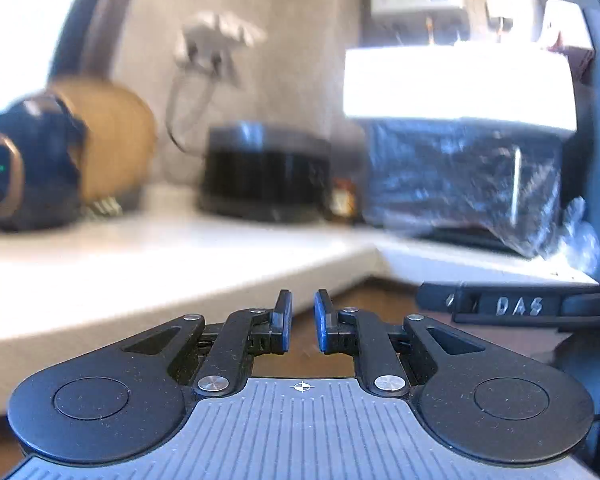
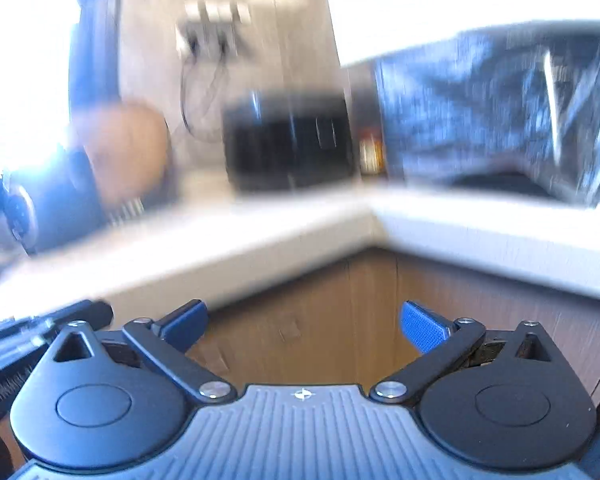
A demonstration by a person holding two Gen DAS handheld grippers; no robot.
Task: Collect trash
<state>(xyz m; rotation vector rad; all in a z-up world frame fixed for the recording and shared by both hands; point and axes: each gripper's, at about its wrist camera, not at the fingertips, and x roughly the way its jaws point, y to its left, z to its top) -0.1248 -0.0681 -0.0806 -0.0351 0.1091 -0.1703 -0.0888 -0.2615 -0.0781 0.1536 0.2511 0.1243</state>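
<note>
Tabletop [image 1: 180,248], white and L-shaped, fills the middle of both blurred views, its inner corner facing the cameras above brown cabinet fronts. On it, at the corner's back, stands a black ribbed container [image 1: 266,172]. Right of that container sits a crumpled dark plastic bag [image 1: 464,184] under a white box [image 1: 456,84]; the bag looks like the trash, though blur hides detail. Left of the container lies a round wooden board [image 1: 120,136] behind a black device [image 1: 24,172]. The left gripper [image 1: 302,326] hangs below the tabletop edge, nearly closed with a narrow gap, holding nothing. The right gripper [image 2: 303,325] is spread wide, also unladen.
</note>
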